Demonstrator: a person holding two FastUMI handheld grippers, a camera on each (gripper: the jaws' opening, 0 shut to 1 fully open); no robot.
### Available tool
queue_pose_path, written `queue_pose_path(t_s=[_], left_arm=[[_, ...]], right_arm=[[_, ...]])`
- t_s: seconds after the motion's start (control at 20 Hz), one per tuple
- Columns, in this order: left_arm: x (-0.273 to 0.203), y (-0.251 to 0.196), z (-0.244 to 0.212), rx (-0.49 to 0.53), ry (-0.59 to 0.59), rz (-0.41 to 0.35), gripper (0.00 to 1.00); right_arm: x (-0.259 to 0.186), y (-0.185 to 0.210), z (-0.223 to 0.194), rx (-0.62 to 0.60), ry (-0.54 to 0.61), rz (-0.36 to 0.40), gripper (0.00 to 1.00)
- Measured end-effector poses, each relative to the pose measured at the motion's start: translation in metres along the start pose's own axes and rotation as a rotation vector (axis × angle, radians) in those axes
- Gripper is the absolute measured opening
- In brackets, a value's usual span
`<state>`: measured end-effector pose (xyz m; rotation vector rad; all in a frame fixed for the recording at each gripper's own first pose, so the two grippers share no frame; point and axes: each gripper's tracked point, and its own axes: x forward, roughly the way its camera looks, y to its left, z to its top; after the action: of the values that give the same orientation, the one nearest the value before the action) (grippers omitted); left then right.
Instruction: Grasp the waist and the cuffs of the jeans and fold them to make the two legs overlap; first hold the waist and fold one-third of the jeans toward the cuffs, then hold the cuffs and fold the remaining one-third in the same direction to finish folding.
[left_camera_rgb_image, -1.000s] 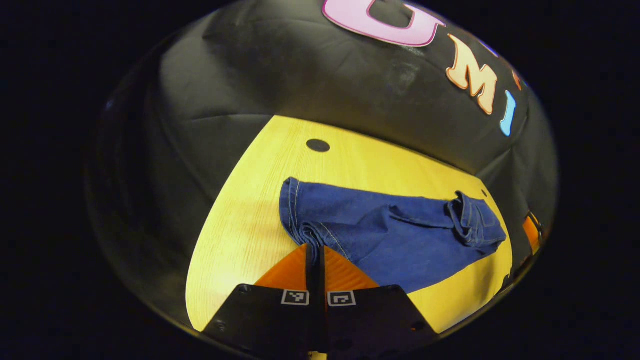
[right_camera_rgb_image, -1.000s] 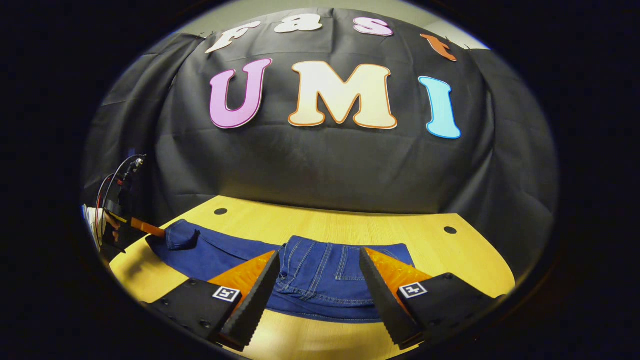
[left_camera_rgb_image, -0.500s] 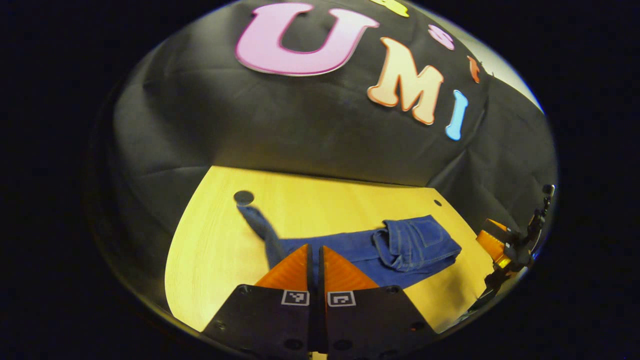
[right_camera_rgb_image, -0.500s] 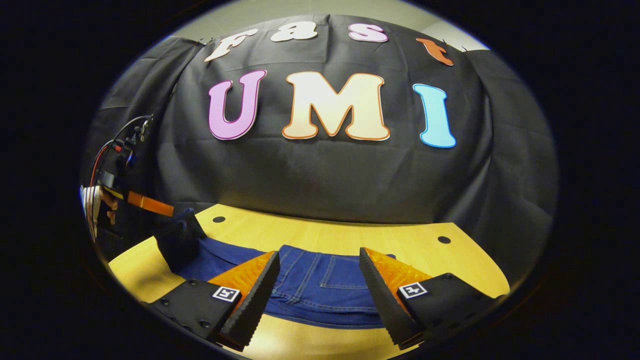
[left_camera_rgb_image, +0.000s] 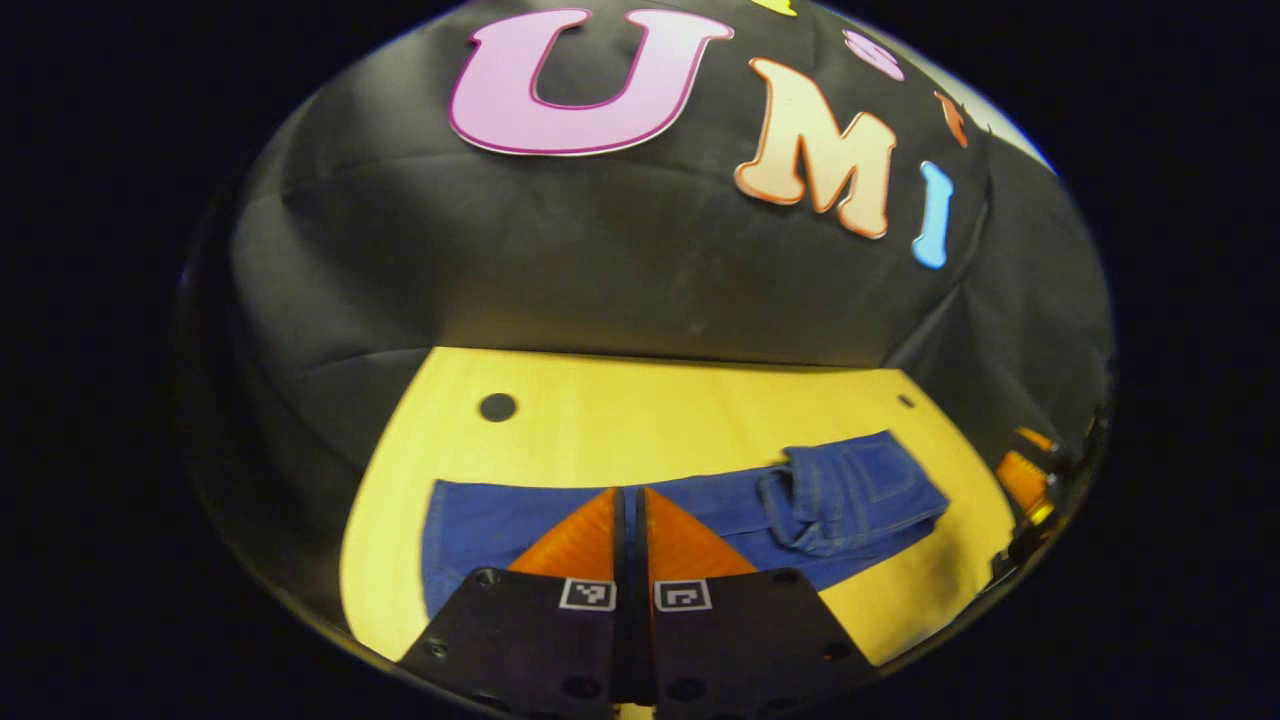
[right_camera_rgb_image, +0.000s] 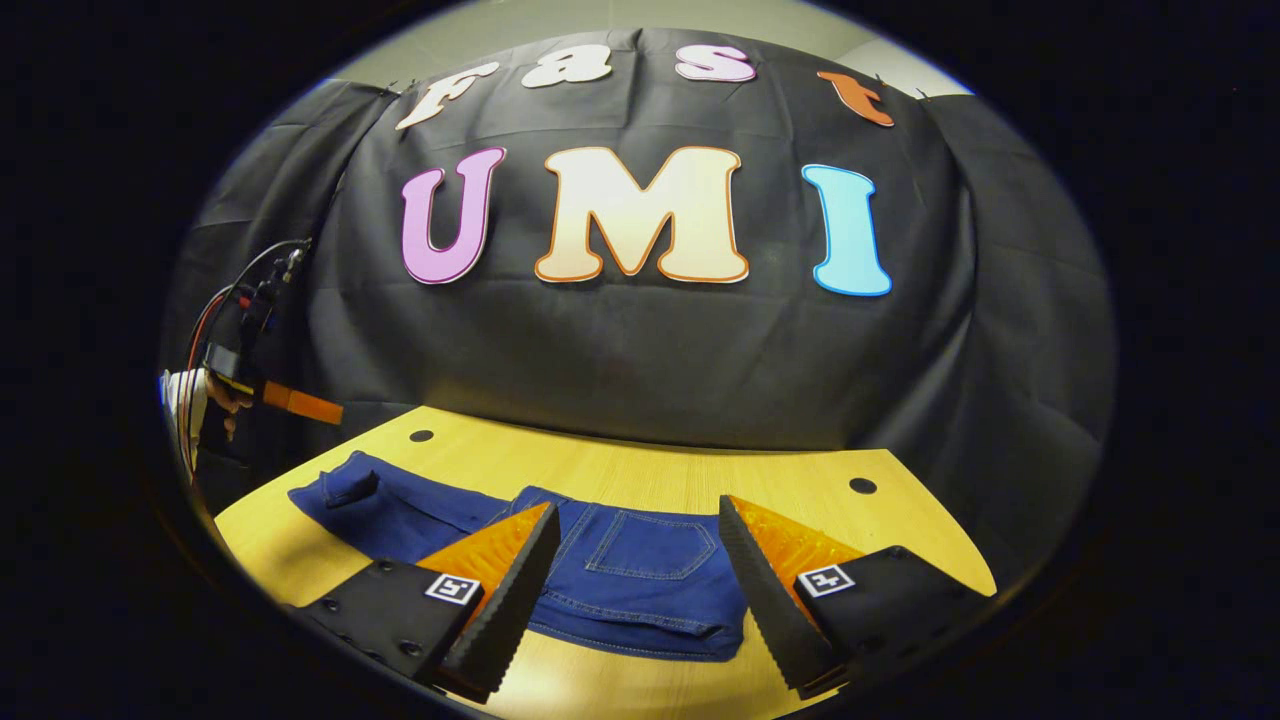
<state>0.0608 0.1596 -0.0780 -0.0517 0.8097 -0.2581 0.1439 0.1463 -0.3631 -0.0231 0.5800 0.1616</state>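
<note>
Yellow worktop (right_camera_rgb_image: 640, 470) against the black booth cloth. Jeans (right_camera_rgb_image: 640, 575) lie flat along the worktop's near edge, waist part folded over, cuffs (right_camera_rgb_image: 345, 487) toward the left end. Right tool (right_camera_rgb_image: 635, 570) hangs over the folded waist, fingers spread wide, not touching. Left tool (left_camera_rgb_image: 630, 530), fingers pressed together, sits above the leg section (left_camera_rgb_image: 480, 520); can't tell if fabric is pinched.

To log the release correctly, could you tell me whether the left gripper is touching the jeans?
Apart: right gripper view shows left gripper above the jeans, wall between.
</note>
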Motion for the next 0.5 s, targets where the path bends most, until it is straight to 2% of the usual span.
queue_pose_path(t_s=[0.1, 0.2, 0.25, 0.5], left_arm=[[0.0, 0.022, -0.016, 0.034, 0.02, 0.051, 0.49], [0.002, 0.042, -0.033, 0.015, 0.045, 0.085, 0.99], [0.004, 0.054, -0.042, -0.013, 0.055, 0.1, 0.96], [0.017, 0.106, -0.098, -0.144, 0.148, 0.147, 0.98]], right_arm=[[0.001, 0.007, -0.001, 0.003, 0.002, 0.001, 0.99], [0.003, 0.018, -0.002, 0.003, 0.004, 0.005, 0.99], [-0.006, 0.03, 0.017, 0.0, 0.007, 0.006, 0.99], [-0.003, 0.056, 0.007, -0.022, 0.025, 0.005, 0.99]])
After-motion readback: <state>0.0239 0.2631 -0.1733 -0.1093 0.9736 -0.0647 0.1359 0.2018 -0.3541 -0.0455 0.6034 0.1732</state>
